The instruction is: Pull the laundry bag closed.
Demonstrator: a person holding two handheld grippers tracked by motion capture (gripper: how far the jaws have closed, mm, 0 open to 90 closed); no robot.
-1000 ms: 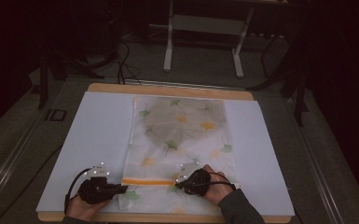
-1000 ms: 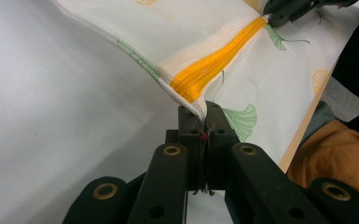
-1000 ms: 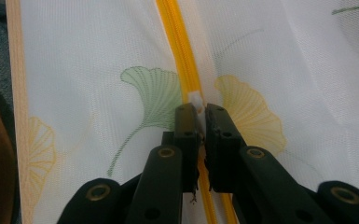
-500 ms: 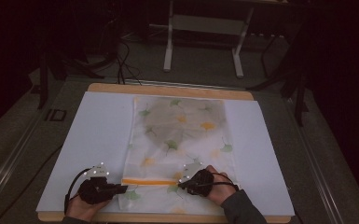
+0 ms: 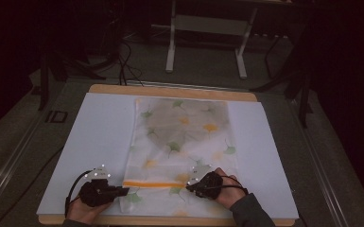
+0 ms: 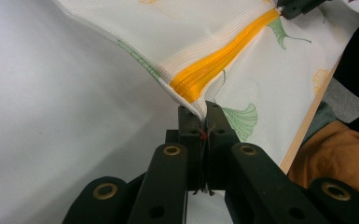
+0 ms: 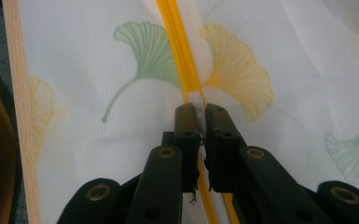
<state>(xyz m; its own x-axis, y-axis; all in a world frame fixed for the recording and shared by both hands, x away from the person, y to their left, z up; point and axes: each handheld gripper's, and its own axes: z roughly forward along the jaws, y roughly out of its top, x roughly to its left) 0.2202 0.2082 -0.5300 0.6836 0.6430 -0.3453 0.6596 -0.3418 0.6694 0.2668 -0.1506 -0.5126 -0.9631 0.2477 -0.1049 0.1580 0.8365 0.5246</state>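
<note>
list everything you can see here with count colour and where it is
mesh bag: 1, white with green and yellow leaf print, middle of the mat
zipper: 1, orange, across the bag's near end
mat: 1, white, covering the table
table: 1, pale wood, edge showing around the mat
metal stand: 1, grey, on the floor beyond the table
left gripper: 1, black, shut on the bag's near left edge
right gripper: 1, black, closed at the zipper

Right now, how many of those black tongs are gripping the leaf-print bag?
2. The left tongs pinch the bag at its near-left edge, at the end of the orange zipper. The right tongs are closed on the zipper further along, toward the right.
</note>
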